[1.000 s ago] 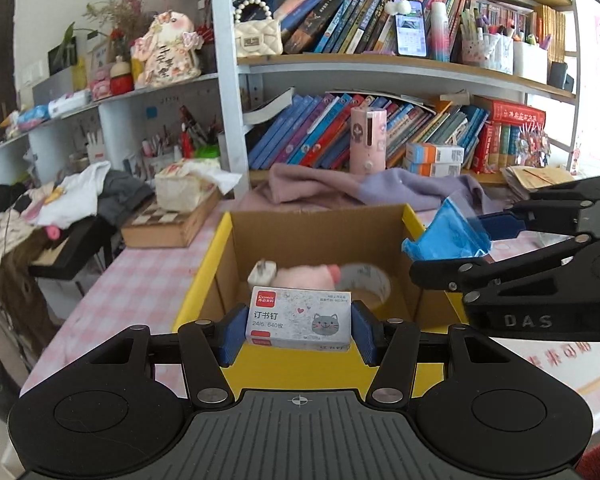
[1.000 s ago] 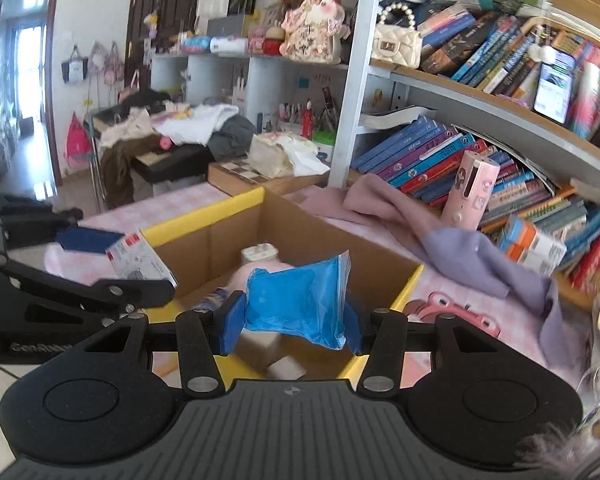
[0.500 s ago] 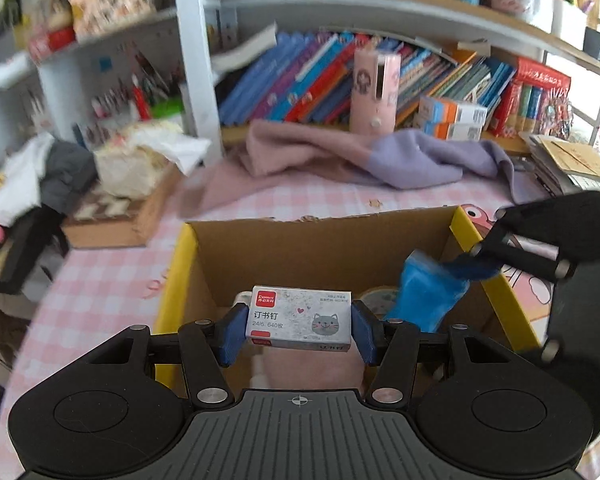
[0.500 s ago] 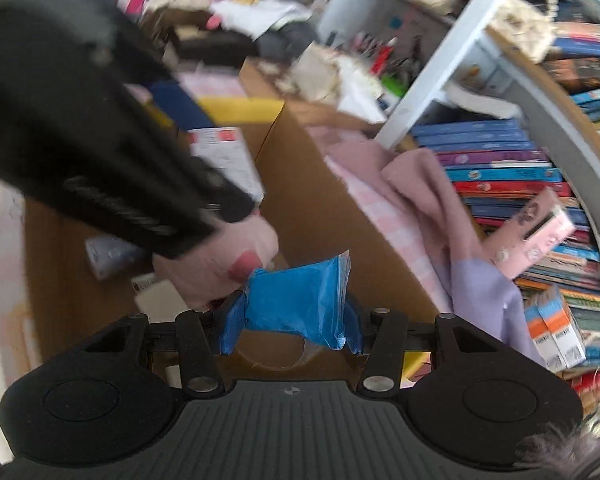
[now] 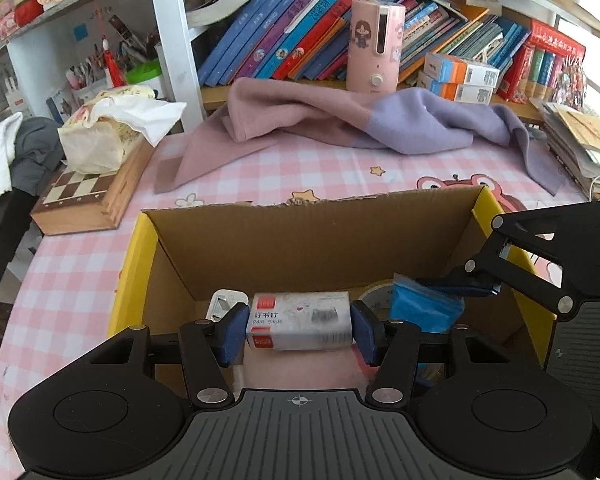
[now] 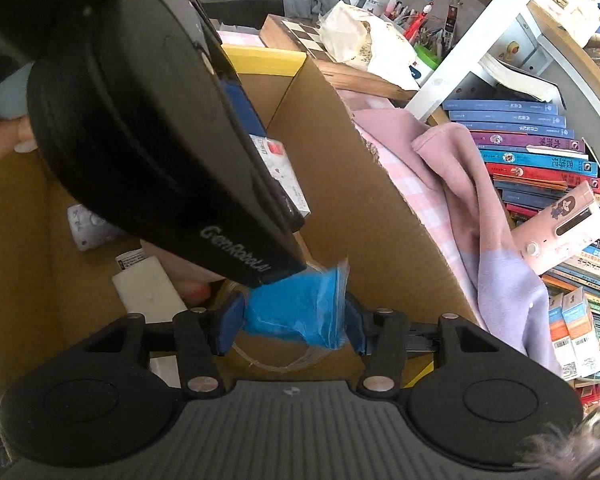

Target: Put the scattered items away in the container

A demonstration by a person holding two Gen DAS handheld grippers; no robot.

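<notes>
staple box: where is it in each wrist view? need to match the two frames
Left wrist: staple box sits bottom centre, clamped between the left gripper fingers, over the open cardboard box.
Right wrist: staple box shows upper centre-left, mostly hidden behind the left gripper's black body.
Shared landmark: the pink dispenser on the bookshelf, behind the pink-purple cloth.

A white bookshelf (image 5: 172,40) packed with books stands behind the pink checked table (image 5: 72,272).
</notes>
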